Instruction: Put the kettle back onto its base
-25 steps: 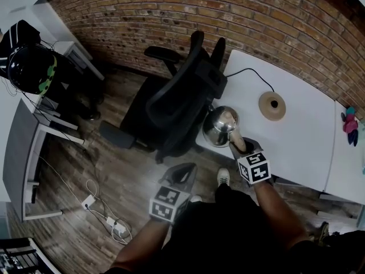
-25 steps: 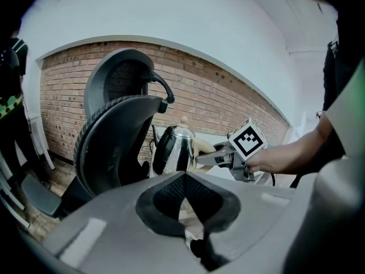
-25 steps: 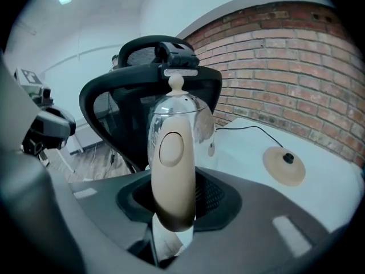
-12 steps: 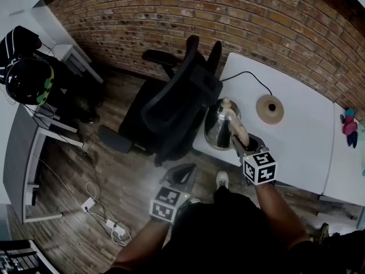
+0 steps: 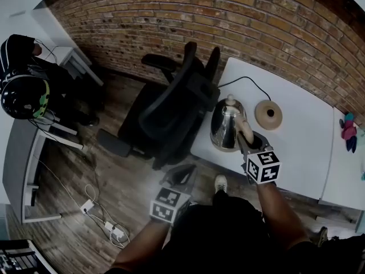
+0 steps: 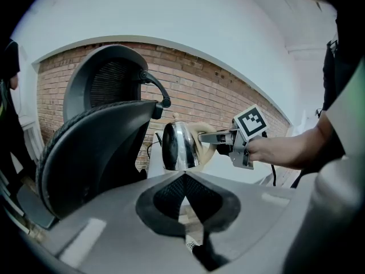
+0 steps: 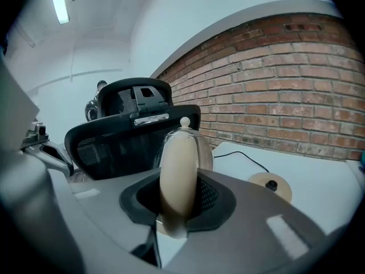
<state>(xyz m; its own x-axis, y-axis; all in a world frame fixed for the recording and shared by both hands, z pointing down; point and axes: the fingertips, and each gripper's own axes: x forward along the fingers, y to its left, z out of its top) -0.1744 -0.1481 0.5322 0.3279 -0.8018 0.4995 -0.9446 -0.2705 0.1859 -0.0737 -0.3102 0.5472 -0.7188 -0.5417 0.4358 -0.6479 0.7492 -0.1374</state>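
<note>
The steel kettle (image 5: 224,127) stands upright over the left end of the white table (image 5: 296,147), held by its beige handle (image 5: 246,131). My right gripper (image 5: 250,143) is shut on that handle. In the right gripper view the handle (image 7: 177,176) fills the gap between the jaws of the right gripper (image 7: 178,210), with the kettle body (image 7: 197,147) behind it. The round tan base (image 5: 268,114) lies to the kettle's right, apart from it, with its black cord (image 5: 242,80) running back; it also shows as the base (image 7: 271,187). My left gripper (image 5: 178,178) hangs low over the floor, shut and holding nothing. It looks at the kettle (image 6: 178,147).
A black office chair (image 5: 174,101) stands against the table's left edge, close to the kettle. A brick wall (image 5: 256,21) runs behind. A small pink and teal toy (image 5: 348,131) lies at the table's far right. Cables and a power strip (image 5: 111,224) lie on the wooden floor.
The right gripper has carried the kettle from the table's near-left corner up and to the right, towards the base, and the kettle now stands upright. The left gripper has stayed put.
</note>
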